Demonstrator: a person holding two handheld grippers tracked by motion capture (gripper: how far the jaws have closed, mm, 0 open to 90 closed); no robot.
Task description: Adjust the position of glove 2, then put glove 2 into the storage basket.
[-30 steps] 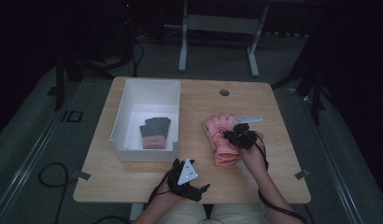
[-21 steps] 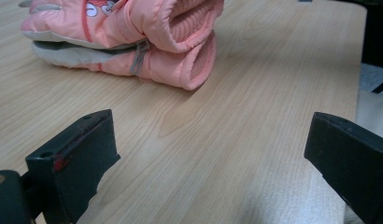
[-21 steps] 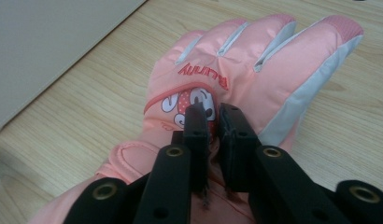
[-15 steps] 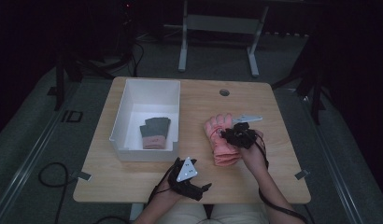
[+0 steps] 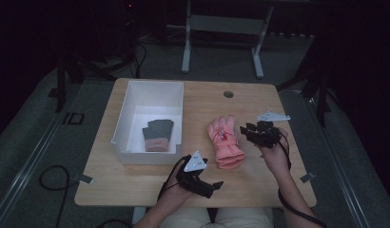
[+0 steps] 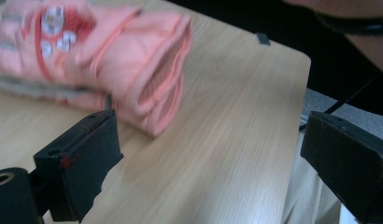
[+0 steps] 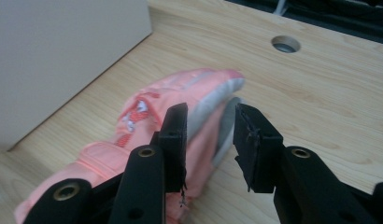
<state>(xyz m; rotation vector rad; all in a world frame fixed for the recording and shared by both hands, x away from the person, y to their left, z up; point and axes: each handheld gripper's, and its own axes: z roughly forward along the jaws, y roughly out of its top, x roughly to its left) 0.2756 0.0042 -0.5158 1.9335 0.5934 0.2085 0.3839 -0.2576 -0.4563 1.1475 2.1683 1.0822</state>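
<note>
A pink glove [image 5: 225, 141] lies flat near the middle of a wooden table [image 5: 250, 102], its fingers pointing toward twelve o'clock and its cuff toward six in the high view. It looks like a stacked pair, since the left gripper view shows two padded layers at the cuff end [image 6: 133, 70], with a red and white pattern on the upper side. The right gripper [image 5: 252, 131] sits at three o'clock of the glove, just beside its fingers, held in the person's right hand [image 5: 274, 152]. In the right gripper view its two black jaws stand partly open with a narrow gap, and the glove's fingertips [image 7: 199, 93] lie just ahead of and partly between them; the jaws hold nothing. The left gripper [image 5: 209, 187] is at seven o'clock of the glove, near the table's front edge, in the person's left hand [image 5: 176, 192]. Its jaws are spread wide and empty, with the glove's cuff lying just beyond the left jaw on bare wood. At nine o'clock of the glove stands a white bin [image 5: 136, 102], close but not touching. Inside it lies a grey glove [image 5: 157, 134] with a pinkish cuff. A round hole [image 5: 228, 94] sits in the table at twelve o'clock of the pink glove.
</note>
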